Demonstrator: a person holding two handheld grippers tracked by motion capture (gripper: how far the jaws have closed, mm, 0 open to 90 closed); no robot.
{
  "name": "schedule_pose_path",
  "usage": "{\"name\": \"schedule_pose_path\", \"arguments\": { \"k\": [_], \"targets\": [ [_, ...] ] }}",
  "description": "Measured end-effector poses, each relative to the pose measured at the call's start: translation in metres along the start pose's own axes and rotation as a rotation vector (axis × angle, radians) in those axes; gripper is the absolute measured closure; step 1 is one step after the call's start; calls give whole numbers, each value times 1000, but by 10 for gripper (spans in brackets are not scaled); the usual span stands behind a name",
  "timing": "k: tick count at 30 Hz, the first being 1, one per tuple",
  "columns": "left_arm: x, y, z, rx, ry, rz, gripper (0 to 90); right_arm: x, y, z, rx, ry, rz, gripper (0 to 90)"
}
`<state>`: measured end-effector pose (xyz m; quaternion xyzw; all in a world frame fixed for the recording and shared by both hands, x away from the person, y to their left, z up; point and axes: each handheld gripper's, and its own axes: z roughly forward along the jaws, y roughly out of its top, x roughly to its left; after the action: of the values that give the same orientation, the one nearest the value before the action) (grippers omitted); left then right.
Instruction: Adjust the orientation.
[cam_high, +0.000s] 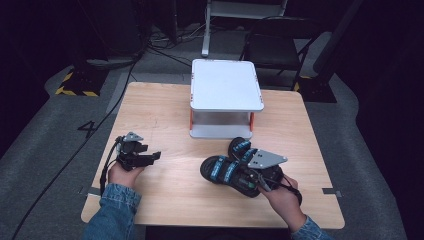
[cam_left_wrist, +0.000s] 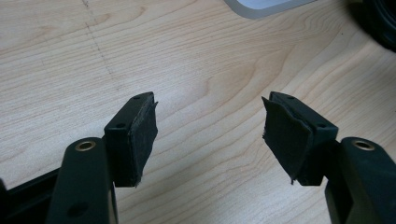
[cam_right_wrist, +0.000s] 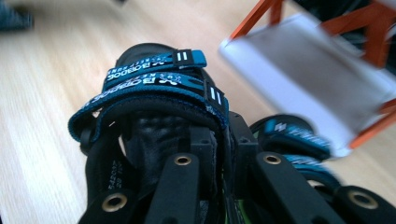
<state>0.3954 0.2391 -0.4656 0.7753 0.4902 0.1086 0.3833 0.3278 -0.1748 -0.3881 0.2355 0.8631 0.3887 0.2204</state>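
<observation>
Item: pair of sandals, black with blue straps; one sandal (cam_right_wrist: 154, 93) clamped in my right gripper (cam_high: 255, 175), held low over the tabletop (cam_high: 165, 115); its mate (cam_high: 240, 146) beside it, before the white shelf (cam_high: 226, 85); my left gripper (cam_left_wrist: 210, 135) released, well left.

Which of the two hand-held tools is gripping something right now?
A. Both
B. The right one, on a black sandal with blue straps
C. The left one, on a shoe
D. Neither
B: the right tool has its jaws closed on the black sandal with blue straps, while the left tool stands open above the bare light wooden table.
</observation>
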Motion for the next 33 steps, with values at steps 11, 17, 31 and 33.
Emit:
{"name": "schedule_pose_path", "arguments": {
  "k": [11, 17, 31, 33],
  "targets": [
    [-1, 3, 3, 6, -2, 9, 348, -37, -2, -44, -130, -106, 138, 841],
    [-1, 2, 4, 8, -1, 9, 348, -57, -8, -60, -177, -177, 217, 841],
    [0, -1, 2, 17, -3, 0, 348, -103, -39, -54, -148, -304, 382, 841],
    [1, -2, 1, 19, 6, 2, 348, -109, -45, -49, -131, -316, 398, 841]
  ]
}}
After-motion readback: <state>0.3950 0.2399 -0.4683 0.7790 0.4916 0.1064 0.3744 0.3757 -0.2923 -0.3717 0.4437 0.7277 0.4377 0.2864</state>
